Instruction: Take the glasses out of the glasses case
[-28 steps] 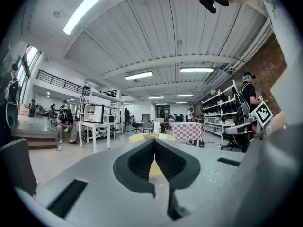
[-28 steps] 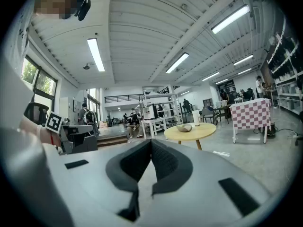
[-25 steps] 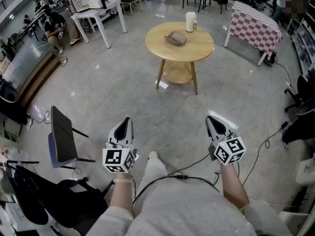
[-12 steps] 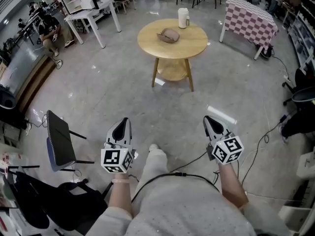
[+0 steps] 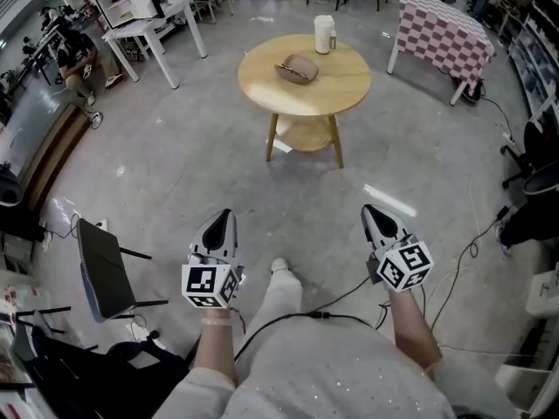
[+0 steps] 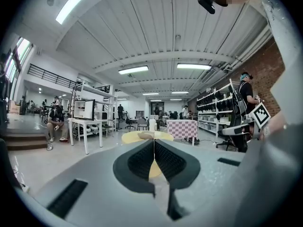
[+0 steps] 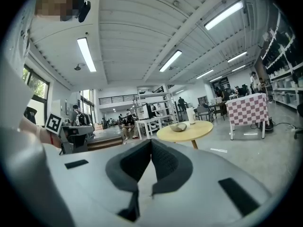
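A brownish glasses case point(image 5: 298, 68) lies closed on a round wooden table point(image 5: 342, 90) far ahead; it also shows small as the case point(image 7: 179, 126) in the right gripper view and the case point(image 6: 145, 135) in the left gripper view. My left gripper point(image 5: 224, 215) is held low at the left, jaws together with nothing between them. My right gripper point(image 5: 372, 211) is held low at the right, also shut and empty. Both point toward the table, well short of it.
A white cup point(image 5: 325, 34) stands at the table's far edge. A checkered-cloth table point(image 5: 445, 29) is at the back right, white desks point(image 5: 153, 16) at the back left, a dark chair point(image 5: 100, 267) at my left. Cables point(image 5: 454, 273) trail on the grey floor.
The round table has come closer and shifted slightly left in the head view as I walk toward it. Both grippers keep their pose, jaws shut.
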### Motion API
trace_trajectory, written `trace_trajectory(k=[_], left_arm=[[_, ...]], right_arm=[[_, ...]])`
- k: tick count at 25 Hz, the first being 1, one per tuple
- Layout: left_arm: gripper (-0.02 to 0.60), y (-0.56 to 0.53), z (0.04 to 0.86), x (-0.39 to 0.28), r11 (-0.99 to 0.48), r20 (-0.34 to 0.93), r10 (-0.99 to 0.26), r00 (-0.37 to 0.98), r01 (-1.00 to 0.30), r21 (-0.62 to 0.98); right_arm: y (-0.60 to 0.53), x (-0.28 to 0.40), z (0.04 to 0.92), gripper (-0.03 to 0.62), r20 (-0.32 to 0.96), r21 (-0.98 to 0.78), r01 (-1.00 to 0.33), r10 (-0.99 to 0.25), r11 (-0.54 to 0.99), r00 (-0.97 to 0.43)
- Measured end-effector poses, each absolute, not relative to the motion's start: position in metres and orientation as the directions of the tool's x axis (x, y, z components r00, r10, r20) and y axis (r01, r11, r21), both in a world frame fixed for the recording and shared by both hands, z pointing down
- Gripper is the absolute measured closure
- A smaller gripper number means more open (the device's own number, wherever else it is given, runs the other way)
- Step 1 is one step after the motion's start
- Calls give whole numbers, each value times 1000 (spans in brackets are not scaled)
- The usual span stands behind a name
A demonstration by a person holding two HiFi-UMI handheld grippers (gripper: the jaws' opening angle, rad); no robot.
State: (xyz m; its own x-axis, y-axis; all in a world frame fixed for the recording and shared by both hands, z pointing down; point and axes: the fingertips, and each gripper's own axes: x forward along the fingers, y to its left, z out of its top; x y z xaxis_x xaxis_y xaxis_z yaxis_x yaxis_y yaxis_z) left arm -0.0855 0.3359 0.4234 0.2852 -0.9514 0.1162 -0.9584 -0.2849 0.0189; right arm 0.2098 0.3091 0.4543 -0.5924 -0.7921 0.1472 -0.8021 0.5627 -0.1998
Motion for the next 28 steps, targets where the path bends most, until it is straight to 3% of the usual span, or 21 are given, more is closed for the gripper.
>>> trace_trajectory(k=[8,10,16,28], left_arm=[[575,257,430,-120,-310,140,-940,312,-950,38],[575,236,433,-126,-320,147,-935,323,-946,44],[577,174,437,-144,-362,155,-918,366,-931,52],[577,101,448,-188,-396,147,-904,401,-916,68]], right_arm=[[233,175,460,585,165,-228,-817,-806,530,-569],[217,170,465,547,178,-247,-822,-810,513,-559],[168,155,471,513,192,-280,-842,-833,461,-520],[105,112,477,503,189,-291,-857,-853,425,-487]])
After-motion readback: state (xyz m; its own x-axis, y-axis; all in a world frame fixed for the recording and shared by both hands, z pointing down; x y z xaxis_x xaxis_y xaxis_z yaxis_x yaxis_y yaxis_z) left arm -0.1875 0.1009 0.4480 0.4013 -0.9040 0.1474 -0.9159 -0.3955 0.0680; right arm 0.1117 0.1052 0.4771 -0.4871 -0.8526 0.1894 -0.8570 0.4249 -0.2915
